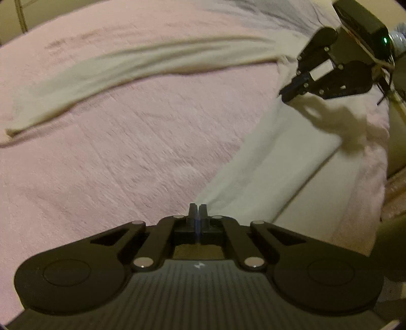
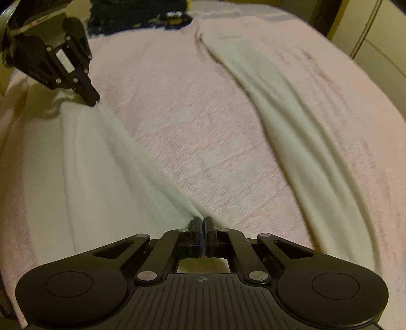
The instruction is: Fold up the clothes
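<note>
A white garment (image 1: 266,165) lies on a pink blanket. My left gripper (image 1: 197,208) is shut on one end of its edge, seen low in the left wrist view. My right gripper (image 1: 286,95) pinches the other end at the upper right. In the right wrist view, the right gripper (image 2: 202,222) is shut on the garment (image 2: 88,165), and a taut fold runs up to the left gripper (image 2: 92,100), also shut on it. A second long white band (image 1: 127,68) (image 2: 291,132) lies across the blanket; I cannot tell if it joins the held part.
The pink blanket (image 1: 127,152) (image 2: 190,127) covers the whole bed. A dark patterned cloth (image 2: 139,15) lies at its far end, beside pale grey fabric (image 1: 266,15). The bed's edge drops off behind the right gripper (image 1: 390,152).
</note>
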A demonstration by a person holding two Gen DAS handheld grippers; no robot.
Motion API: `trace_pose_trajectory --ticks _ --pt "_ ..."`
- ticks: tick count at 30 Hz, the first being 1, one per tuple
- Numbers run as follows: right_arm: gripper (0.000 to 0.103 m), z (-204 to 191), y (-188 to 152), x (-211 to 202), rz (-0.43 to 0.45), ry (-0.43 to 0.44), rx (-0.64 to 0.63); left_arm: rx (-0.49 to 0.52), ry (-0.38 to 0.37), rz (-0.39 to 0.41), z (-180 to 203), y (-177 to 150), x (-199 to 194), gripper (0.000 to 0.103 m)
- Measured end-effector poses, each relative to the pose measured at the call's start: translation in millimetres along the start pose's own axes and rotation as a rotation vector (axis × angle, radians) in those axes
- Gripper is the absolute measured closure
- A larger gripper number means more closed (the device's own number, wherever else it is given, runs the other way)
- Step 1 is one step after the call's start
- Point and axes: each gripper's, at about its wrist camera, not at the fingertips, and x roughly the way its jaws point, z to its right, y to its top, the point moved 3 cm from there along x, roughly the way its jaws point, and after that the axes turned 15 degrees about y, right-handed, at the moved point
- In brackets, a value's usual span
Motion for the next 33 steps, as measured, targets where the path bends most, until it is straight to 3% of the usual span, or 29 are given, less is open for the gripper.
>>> trace_pose_trajectory --ticks 3,6,9,11,12,13,15,17,19,21,26,30,33 --pt "0.103 4 3 4 0.013 -0.048 0.022 -0.041 0.021 0.011 -8 3 4 0.103" --pt "0.103 6 5 16 -0.004 -0.072 0.053 -0.007 0.037 -0.016 0 -1 15 0.103" --pt "0.101 6 7 20 -0.001 -0.111 0.087 -0.023 0.104 -0.016 0 -5 14 0.098" --pt "0.082 6 9 9 0.04 -0.17 0.125 -0.086 0.196 -0.017 -11 -6 9 0.098" --pt "0.066 6 10 2 0.065 -0.206 0.148 -0.126 0.241 -0.018 -18 -6 5 0.098" --pt "0.062 6 10 -6 0.091 -0.242 0.17 -0.182 0.254 -0.012 -24 -6 -3 0.097" --pt "0.062 1 11 -22 0.14 -0.223 0.247 -0.297 0.204 0.011 -29 -5 -21 0.098" --pt "0.062 -8 9 -38 0.179 -0.146 0.332 -0.351 0.073 0.013 -19 -5 -32 0.098" --pt "0.062 -26 3 -38 0.162 -0.03 0.376 -0.331 -0.013 0.014 2 -4 -35 0.098" --pt "0.062 -31 -7 -25 0.125 -0.075 0.406 -0.271 -0.049 -0.003 26 -5 -25 0.098" --pt "0.062 -34 -29 -7 0.065 -0.202 0.513 -0.308 0.019 -0.046 36 -15 -1 0.098" --pt "0.062 -45 -36 -27 0.096 -0.176 0.582 -0.39 0.02 -0.039 29 -20 -22 0.097" --pt "0.062 -53 -38 -45 0.107 -0.168 0.65 -0.392 0.091 -0.155 37 -34 -20 0.095"
